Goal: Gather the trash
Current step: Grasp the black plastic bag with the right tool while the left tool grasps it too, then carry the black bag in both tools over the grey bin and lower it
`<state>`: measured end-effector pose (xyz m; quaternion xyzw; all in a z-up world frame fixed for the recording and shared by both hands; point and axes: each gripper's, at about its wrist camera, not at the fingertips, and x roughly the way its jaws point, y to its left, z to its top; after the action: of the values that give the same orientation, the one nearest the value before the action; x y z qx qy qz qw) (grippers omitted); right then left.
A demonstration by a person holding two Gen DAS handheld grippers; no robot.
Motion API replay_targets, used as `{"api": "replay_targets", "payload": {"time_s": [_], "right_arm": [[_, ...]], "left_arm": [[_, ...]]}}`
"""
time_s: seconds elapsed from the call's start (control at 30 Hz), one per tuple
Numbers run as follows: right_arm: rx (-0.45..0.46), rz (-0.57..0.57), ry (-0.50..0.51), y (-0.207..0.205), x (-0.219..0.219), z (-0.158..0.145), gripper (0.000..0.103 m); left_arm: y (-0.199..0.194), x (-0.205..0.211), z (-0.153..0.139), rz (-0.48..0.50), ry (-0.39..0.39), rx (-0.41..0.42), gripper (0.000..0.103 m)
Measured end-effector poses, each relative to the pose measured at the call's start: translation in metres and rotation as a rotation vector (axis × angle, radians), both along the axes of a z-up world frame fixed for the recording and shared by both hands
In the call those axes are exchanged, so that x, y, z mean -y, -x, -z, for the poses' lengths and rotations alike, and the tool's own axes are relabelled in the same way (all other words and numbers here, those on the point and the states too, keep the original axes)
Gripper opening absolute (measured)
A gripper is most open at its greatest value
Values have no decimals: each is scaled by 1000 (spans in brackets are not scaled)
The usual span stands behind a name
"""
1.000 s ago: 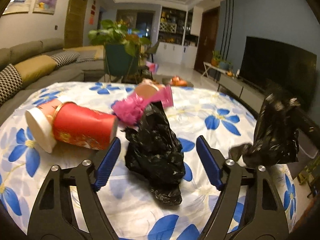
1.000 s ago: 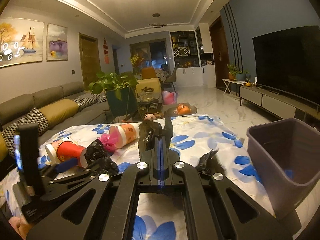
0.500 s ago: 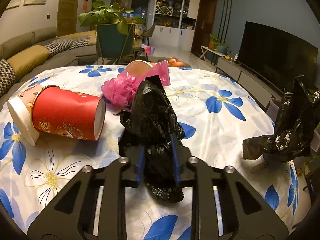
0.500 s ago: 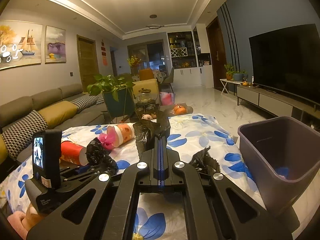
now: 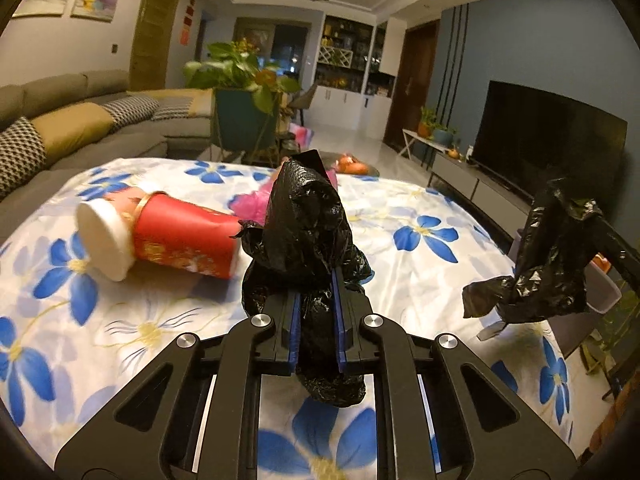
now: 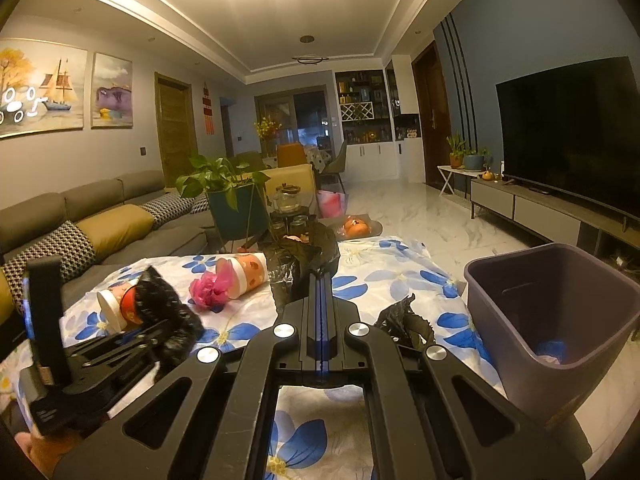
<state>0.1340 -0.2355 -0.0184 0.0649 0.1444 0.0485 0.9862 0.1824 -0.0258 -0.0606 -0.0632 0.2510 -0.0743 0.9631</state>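
My left gripper (image 5: 316, 280) is shut on a crumpled black plastic bag (image 5: 306, 220) and holds it just above the flowered tablecloth (image 5: 420, 280); it also shows in the right wrist view (image 6: 168, 312). My right gripper (image 6: 320, 276) is shut on a second black plastic bag (image 6: 300, 264), which hangs at the right in the left wrist view (image 5: 548, 264). A red paper cup (image 5: 184, 236) nested with a white-bottomed cup (image 5: 104, 236) lies on its side. A pink wad (image 6: 210, 290) lies by an orange-patterned cup (image 6: 248, 276).
A grey-purple trash bin (image 6: 560, 320) stands off the table's right edge. A potted plant (image 6: 232, 208) and a grey sofa (image 6: 100, 224) are beyond the table. A TV (image 6: 572, 132) on a low cabinet lines the right wall.
My left gripper went from open around the black bag to shut on it and has lifted it slightly. My right gripper kept its bag and drifted a little.
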Motion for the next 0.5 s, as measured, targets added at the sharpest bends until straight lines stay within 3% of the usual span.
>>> {"api": "replay_targets", "payload": {"time_s": [0.5], "right_arm": [[4, -24, -9, 20, -15, -9, 1]], "left_arm": [[64, -24, -34, -109, -48, 75, 13]]}}
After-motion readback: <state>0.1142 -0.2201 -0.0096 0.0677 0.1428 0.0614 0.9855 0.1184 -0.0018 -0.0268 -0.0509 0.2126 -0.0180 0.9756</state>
